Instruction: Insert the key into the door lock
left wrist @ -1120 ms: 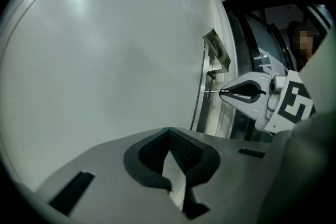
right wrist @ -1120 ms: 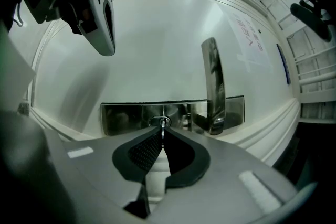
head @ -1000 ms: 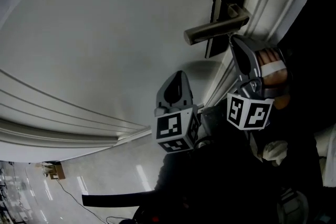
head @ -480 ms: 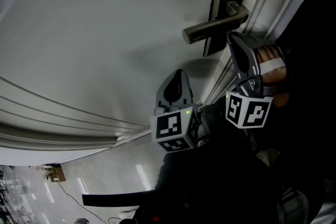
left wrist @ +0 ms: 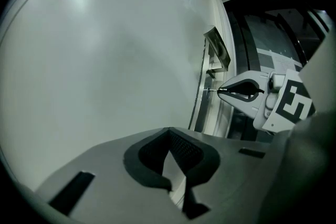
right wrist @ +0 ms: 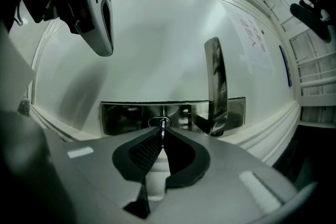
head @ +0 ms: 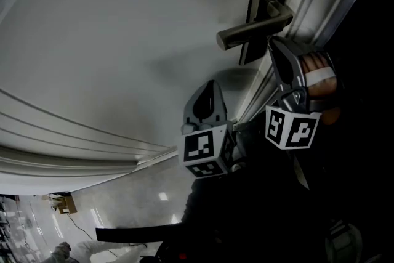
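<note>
Right gripper point(right wrist: 163, 135) straight toward door lock point(right wrist: 155, 123), jaws tight on key point(right wrist: 163, 127).

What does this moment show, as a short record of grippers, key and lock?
left gripper: shut, empty, off the door
right gripper: shut on key
key: tip at the keyhole in the lock plate; depth unclear
door handle: beside the keyhole, untouched
task state: key at lock, full insertion not confirmed
</note>
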Demonstrator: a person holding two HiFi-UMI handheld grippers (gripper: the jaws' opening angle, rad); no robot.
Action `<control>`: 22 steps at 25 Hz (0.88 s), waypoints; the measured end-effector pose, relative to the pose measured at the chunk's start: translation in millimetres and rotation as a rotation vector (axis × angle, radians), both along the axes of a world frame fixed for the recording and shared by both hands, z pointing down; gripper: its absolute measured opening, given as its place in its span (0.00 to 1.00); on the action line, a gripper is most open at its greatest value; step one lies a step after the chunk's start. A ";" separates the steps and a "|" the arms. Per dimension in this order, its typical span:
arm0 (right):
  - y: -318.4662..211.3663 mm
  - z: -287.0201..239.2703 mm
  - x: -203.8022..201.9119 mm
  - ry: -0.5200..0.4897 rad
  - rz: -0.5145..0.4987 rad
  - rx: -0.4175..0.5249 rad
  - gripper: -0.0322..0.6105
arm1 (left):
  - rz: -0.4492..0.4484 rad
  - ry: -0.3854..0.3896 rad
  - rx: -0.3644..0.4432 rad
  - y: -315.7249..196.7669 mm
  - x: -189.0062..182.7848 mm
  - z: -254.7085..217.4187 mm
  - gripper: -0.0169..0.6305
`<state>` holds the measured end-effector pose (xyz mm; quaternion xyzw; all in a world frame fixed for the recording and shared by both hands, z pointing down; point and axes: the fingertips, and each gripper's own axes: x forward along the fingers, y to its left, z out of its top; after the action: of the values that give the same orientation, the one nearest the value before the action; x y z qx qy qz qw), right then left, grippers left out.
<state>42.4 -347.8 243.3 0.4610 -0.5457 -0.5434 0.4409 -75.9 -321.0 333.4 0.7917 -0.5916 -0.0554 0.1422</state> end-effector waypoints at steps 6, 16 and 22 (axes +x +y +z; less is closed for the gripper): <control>-0.5 0.0 0.0 0.001 0.000 0.000 0.07 | 0.005 -0.001 -0.001 -1.1 0.1 0.2 0.03; -0.9 -0.6 -0.7 0.005 -0.001 -0.002 0.07 | 0.016 -0.002 -0.013 -2.0 2.9 2.0 0.03; -1.0 -0.6 -0.6 0.010 -0.002 -0.001 0.07 | 0.013 -0.003 -0.011 -1.5 2.3 1.3 0.03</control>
<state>41.8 -348.8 242.7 0.4574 -0.5444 -0.5459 0.4432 -73.6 -322.4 334.7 0.7948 -0.5869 -0.0500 0.1462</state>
